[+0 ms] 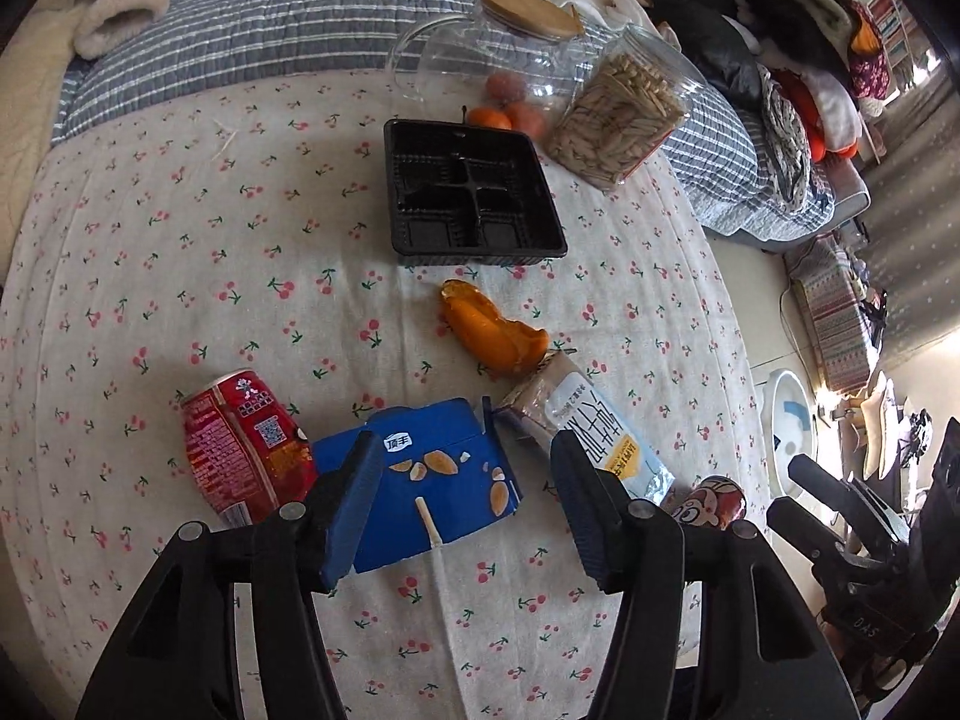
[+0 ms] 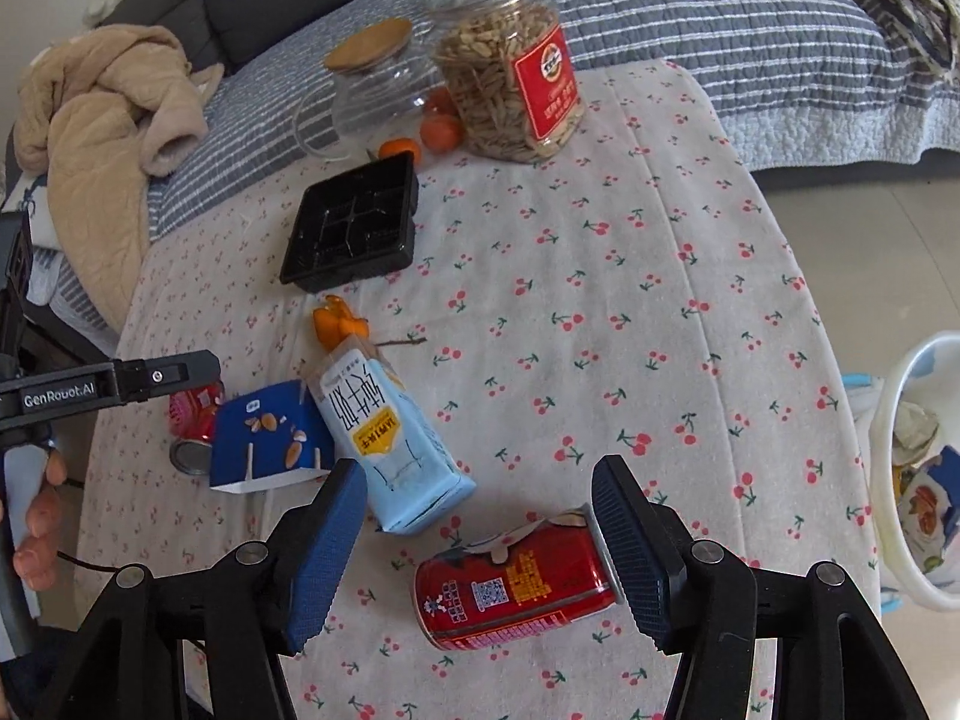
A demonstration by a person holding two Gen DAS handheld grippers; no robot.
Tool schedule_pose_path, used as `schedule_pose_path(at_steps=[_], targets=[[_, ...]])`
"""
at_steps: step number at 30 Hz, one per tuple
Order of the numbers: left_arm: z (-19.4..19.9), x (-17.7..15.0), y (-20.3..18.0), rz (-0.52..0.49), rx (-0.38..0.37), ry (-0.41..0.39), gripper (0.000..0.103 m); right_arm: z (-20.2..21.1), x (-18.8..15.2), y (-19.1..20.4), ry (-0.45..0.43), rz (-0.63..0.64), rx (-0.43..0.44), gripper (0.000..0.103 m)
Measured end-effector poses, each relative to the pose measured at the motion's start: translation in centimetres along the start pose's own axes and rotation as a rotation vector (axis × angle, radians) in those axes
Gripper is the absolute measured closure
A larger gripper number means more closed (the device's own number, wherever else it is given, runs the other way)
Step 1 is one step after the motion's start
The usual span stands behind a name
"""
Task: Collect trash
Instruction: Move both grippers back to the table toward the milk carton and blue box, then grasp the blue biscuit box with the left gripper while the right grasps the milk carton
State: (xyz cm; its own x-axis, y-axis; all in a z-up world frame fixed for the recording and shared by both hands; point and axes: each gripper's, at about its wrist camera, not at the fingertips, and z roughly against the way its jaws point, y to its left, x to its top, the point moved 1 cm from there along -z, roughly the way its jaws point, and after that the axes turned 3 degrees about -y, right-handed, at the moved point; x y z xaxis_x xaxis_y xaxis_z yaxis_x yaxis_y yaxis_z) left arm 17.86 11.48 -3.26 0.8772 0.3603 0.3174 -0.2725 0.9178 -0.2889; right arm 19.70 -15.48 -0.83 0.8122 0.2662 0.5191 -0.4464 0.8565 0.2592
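On the cherry-print cloth (image 1: 180,240) a blue snack carton (image 1: 432,480) lies between the fingers of my left gripper (image 1: 465,444), which is open and hangs above it. A dented red can (image 1: 240,444) sits to its left, a light-blue milk carton (image 1: 594,438) to its right, and orange peel (image 1: 492,330) beyond. My right gripper (image 2: 477,471) is open over a second red can (image 2: 516,588) lying on its side, with the right pad close to the can's end. The milk carton (image 2: 390,438) and the blue carton (image 2: 264,438) lie left of that can.
A black divided tray (image 1: 474,192) sits mid-table. At the far edge stand a glass jar with a wooden lid (image 2: 372,78), a jar of seeds (image 2: 510,72) and tangerines (image 2: 441,129). A white bin (image 2: 888,420) holding trash stands off the table's right side.
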Motion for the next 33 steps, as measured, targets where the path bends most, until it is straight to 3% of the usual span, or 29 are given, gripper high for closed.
schedule_pose_path(at_steps=[5, 11, 14, 17, 22, 26, 29, 33], targets=[[-1.4, -1.0, 3.0, 0.075, -0.019, 0.062, 0.041, -3.2, -0.4, 2.8, 0.031, 0.159, -0.055, 0.036], [-2.3, -2.6, 5.8, 0.15, -0.055, 0.09, 0.042, -6.6, -0.6, 5.2, 0.069, 0.247, -0.073, 0.036], [-2.2, -3.3, 5.5, 0.134, -0.09, 0.091, 0.044, -7.7, -0.5, 6.0, 0.072, 0.281, -0.086, 0.036], [-2.2, -3.4, 5.0, 0.093, -0.06, 0.077, 0.044, -8.4, -0.4, 6.6, 0.072, 0.309, -0.1, 0.036], [-4.0, -3.9, 5.0, 0.073, -0.009, 0.123, 0.044, -9.3, -0.7, 7.1, 0.081, 0.354, -0.129, 0.036], [-5.4, -4.1, 4.7, 0.091, -0.037, 0.143, 0.044, -9.8, -1.0, 7.4, 0.086, 0.396, -0.143, 0.036], [-6.2, -4.2, 4.0, 0.085, -0.037, 0.145, 0.053, -10.3, -1.3, 7.8, 0.094, 0.435, -0.148, 0.036], [-6.0, -4.1, 3.2, 0.075, -0.055, 0.117, 0.081, -11.6, -1.3, 7.6, 0.139, 0.416, -0.122, 0.036]])
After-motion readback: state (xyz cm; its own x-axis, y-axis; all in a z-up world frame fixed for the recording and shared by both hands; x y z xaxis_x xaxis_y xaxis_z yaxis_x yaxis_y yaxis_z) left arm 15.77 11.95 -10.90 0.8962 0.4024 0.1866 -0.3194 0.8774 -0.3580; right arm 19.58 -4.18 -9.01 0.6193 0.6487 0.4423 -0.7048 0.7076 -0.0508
